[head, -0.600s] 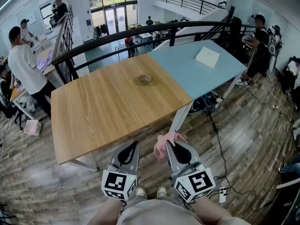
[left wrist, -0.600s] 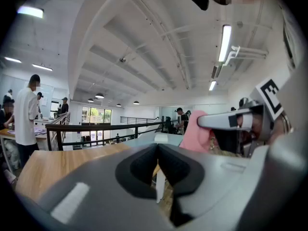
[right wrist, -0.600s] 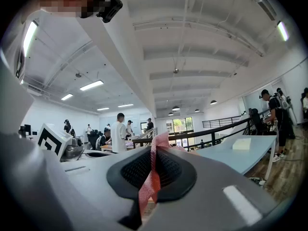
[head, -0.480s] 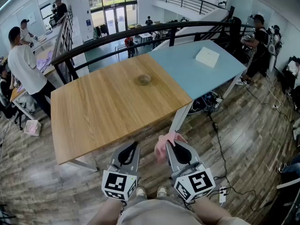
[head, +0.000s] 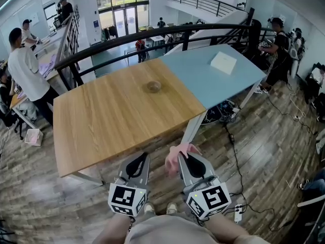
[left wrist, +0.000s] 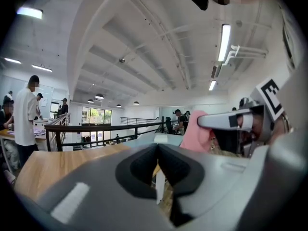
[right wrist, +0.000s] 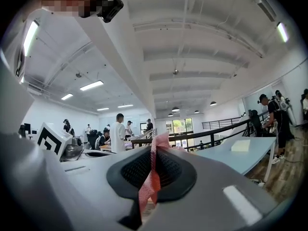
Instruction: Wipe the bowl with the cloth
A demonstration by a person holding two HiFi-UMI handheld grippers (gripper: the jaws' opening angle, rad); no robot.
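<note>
A small clear glass bowl (head: 154, 86) stands on the wooden table (head: 111, 121), near its far right part, well away from both grippers. My right gripper (head: 183, 155) is held in front of the table's near edge, shut on a pink cloth (head: 176, 156) that sticks up between its jaws; the same pink cloth (right wrist: 153, 177) shows pinched in the right gripper view. My left gripper (head: 140, 159) is beside it on the left, shut with nothing in it. In the left gripper view the pink cloth (left wrist: 195, 134) appears at the right.
A blue table (head: 203, 75) adjoins the wooden one on the right and carries a white box (head: 224, 62). A black railing (head: 152, 37) runs behind both tables. People stand at the left and far right. Cables and a power strip (head: 237, 212) lie on the floor.
The view has shifted slightly; both grippers sit a little lower and to the left in the picture. The grip on the cloth is unchanged.
</note>
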